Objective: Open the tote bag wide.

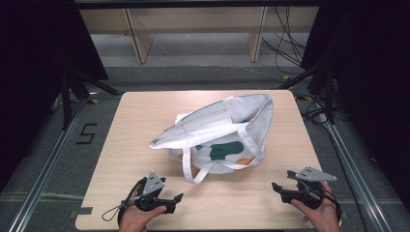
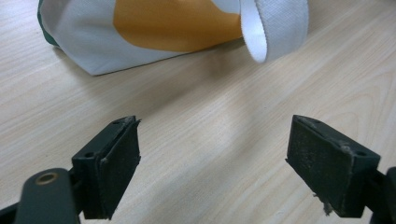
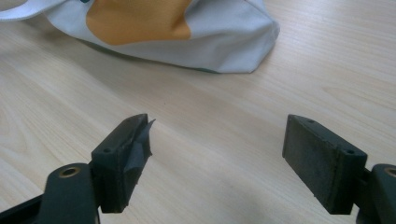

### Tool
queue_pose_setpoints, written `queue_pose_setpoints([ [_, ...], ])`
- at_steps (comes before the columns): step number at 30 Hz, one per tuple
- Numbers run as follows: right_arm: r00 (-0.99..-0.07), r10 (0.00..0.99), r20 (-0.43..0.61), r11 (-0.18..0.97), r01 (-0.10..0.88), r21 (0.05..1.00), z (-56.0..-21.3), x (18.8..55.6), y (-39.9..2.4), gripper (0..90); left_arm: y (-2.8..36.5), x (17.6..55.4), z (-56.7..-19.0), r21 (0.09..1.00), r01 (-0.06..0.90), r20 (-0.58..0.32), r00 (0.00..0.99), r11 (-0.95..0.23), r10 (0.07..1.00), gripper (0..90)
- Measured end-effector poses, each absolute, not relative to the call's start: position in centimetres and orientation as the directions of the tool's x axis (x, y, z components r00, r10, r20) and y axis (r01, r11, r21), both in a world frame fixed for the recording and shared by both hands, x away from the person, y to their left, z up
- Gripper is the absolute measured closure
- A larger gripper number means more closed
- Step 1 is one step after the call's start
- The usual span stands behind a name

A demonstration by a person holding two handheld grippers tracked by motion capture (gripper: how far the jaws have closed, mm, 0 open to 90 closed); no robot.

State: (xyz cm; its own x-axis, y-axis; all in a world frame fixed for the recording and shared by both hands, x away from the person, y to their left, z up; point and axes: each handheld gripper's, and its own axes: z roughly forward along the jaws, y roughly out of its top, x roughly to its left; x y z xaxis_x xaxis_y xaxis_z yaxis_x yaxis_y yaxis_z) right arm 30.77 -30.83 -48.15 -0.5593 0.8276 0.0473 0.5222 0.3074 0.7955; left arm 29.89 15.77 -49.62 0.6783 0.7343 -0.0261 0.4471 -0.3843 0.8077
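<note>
A white cloth bag (image 1: 220,133) lies on its side near the middle of the wooden table (image 1: 145,113), its mouth gaping toward twelve to one o'clock and its bottom toward the person at six. Green and orange patches show on the lower panel. One long strap (image 1: 191,166) loops off the bag toward seven o'clock and trails onto the tabletop.

The bag looks light and limp: thin fabric that folds and slumps and will not hold its shape when lifted. It is not fragile, and the weave should give the pads decent friction, but a pinch on the flat panel would likely gather only one layer and let the rest sag. The strap loop or the hemmed rim of the mouth looks like the better place to take hold, since the cloth there is doubled and stands a little proud of the table.

The left gripper (image 1: 178,198) sits at about seven o'clock from the bag, held low over the table edge, its jaws pointing toward three o'clock. In the left gripper view its jaws stand wide apart with bare wood between them, the strap end (image 2: 275,28) ahead.

The right gripper (image 1: 274,186) sits at about five o'clock, pointing toward nine to ten o'clock, level and low. Its jaws also stand wide with nothing between them, and the bag's corner (image 3: 252,42) lies ahead, well apart.
</note>
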Motion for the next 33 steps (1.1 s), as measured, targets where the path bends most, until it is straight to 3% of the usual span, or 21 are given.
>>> queue_pose_setpoints([
  [8,-0.570,0.821,0.014,0.331,0.497,0.802,-48.0,30.7,-30.9,28.5,15.7,29.7,-49.6,0.802,0.465,-0.038,0.665,-0.374,0.746,19.0],
  [19,-0.575,0.816,0.058,0.302,0.510,0.806,-47.9,30.8,-30.8,28.0,16.1,29.9,-49.4,0.798,0.463,-0.047,0.686,-0.385,0.726,25.9],
  [20,-0.560,0.825,0.082,0.274,0.522,0.807,-47.8,30.6,-30.6,28.0,15.8,29.7,-49.5,0.809,0.485,-0.101,0.670,-0.332,0.735,31.1],
  [23,-0.579,0.813,0.063,0.294,0.501,0.814,-47.4,30.8,-30.6,28.1,16.3,29.7,-49.4,0.780,0.489,-0.065,0.684,-0.390,0.727,45.3],
  [24,-0.569,0.818,0.084,0.272,0.511,0.815,-47.1,30.6,-30.3,30.0,16.4,29.7,-49.5,0.787,0.492,-0.083,0.683,-0.373,0.726,54.6],
  [26,-0.594,0.802,0.062,0.294,0.482,0.825,-46.5,30.8,-30.3,40.5,16.6,29.6,-49.3,0.786,0.495,-0.086,0.681,-0.370,0.727,67.5],
  [33,-0.642,0.763,0.076,0.307,0.464,0.831,-45.1,31.5,-29.8,69.9,16.8,29.7,-48.5,0.798,0.496,-0.104,0.673,-0.343,0.732,84.6],
])
